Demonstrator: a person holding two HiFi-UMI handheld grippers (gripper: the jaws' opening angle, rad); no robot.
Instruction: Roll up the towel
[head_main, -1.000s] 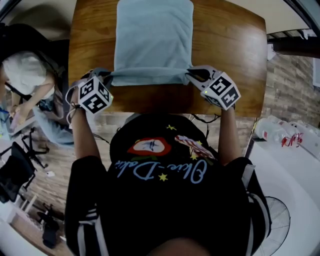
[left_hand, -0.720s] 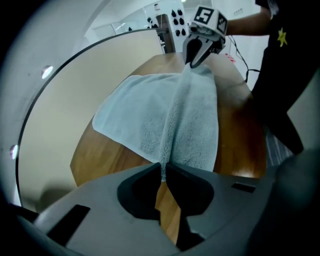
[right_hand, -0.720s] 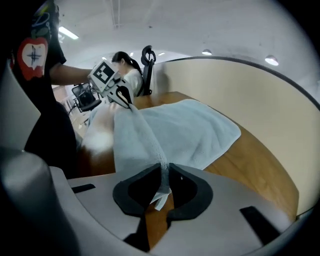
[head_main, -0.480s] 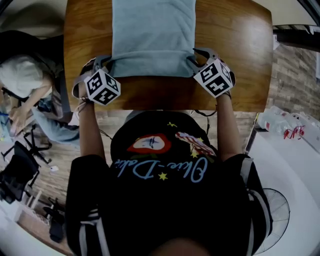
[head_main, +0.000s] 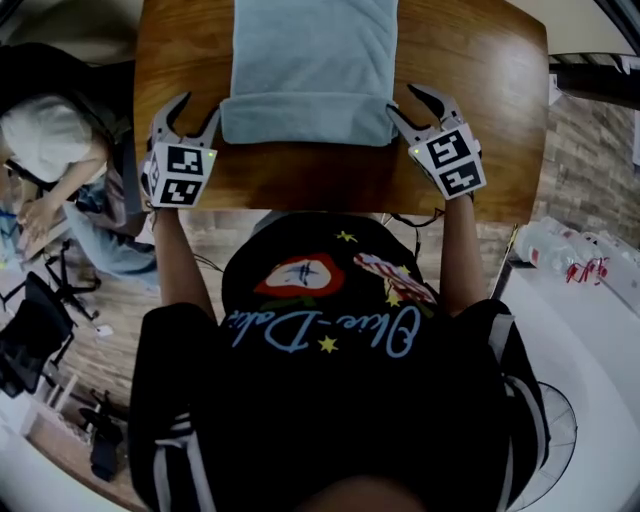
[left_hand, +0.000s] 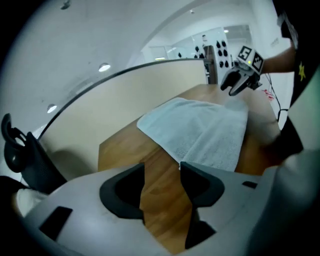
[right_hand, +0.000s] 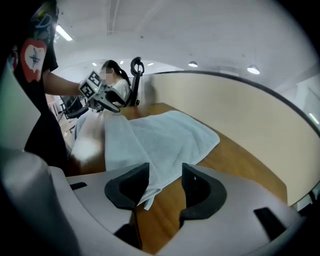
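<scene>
A light blue towel (head_main: 310, 60) lies lengthwise on the wooden table (head_main: 480, 120), its near end turned over into a low roll (head_main: 305, 120). My left gripper (head_main: 197, 108) stands just left of that roll; its jaws have just been opening and only bare wood shows between them (left_hand: 162, 172). My right gripper (head_main: 408, 103) stands just right of the roll, and its jaws have just been opening too. In the right gripper view the towel's (right_hand: 160, 135) corner lies loose between the open jaws (right_hand: 165, 177), close to the left one, with no pad pressing on it.
The table's near edge runs just below both grippers. A seated person (head_main: 40, 150) and dark chairs are off the table's left side. Plastic bottles (head_main: 565, 262) stand on a white surface at the right. A cream wall (left_hand: 150, 85) rises behind the table.
Both grippers have let go of the towel's near end and pulled outward, away from it. The turned-over end now rests on the towel by itself. The left gripper has also rolled.
</scene>
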